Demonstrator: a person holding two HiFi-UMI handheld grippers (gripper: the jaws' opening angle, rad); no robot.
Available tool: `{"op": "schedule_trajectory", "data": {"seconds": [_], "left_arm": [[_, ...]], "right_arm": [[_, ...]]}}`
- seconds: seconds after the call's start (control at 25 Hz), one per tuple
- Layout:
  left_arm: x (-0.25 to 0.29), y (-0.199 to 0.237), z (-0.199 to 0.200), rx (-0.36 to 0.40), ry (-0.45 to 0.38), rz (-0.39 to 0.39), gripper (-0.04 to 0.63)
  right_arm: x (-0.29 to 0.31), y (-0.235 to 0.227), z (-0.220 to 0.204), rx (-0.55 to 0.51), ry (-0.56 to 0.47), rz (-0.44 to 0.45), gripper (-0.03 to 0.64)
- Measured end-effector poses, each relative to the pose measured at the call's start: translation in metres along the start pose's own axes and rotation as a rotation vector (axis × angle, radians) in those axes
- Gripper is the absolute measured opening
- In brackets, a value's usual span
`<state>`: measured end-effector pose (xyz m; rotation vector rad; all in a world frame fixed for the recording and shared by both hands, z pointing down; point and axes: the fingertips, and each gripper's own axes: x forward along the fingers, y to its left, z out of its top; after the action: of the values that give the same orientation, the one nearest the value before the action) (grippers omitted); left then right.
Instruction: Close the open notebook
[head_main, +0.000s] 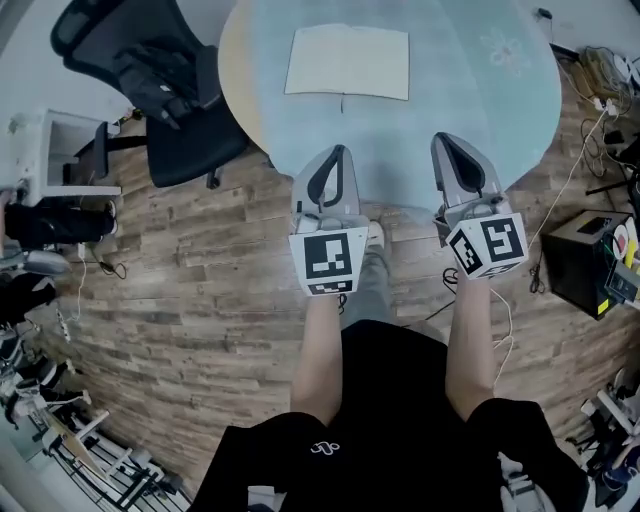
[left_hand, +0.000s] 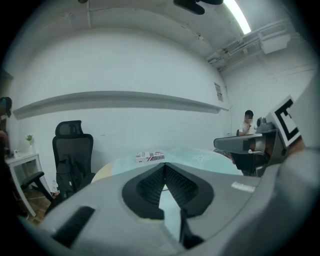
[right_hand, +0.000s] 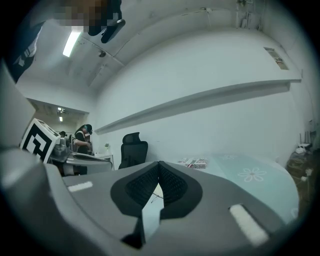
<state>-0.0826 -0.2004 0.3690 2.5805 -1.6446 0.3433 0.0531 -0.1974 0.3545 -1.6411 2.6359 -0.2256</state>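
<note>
The open notebook lies flat, cream pages up, on the far part of the round pale-blue table. A thin dark strand hangs from its near edge. My left gripper hovers at the table's near edge, jaws shut and empty, tips pointing at the notebook. My right gripper is beside it to the right, also shut with nothing held. In the left gripper view the pads meet at the tips. In the right gripper view the jaws are likewise together, with a sliver of the notebook showing behind them.
A black office chair stands left of the table. A small printed box sits on the table's far side. A black case and cables lie on the wood floor at the right. People stand in the background.
</note>
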Motion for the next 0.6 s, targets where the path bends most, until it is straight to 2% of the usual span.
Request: {"op": "schedule_trajectory", "data": {"seconds": [0.36, 0.6], "left_arm": [[0.075, 0.032, -0.006, 0.036, 0.076, -0.06, 0.003], [0.09, 0.029, -0.05, 0.182, 0.151, -0.095, 0.005]], "right_arm": [[0.063, -0.03, 0.014, -0.031, 0.062, -0.028, 0.012], [0.076, -0.034, -0.004, -0.015, 0.103, -0.007, 0.012]]}}
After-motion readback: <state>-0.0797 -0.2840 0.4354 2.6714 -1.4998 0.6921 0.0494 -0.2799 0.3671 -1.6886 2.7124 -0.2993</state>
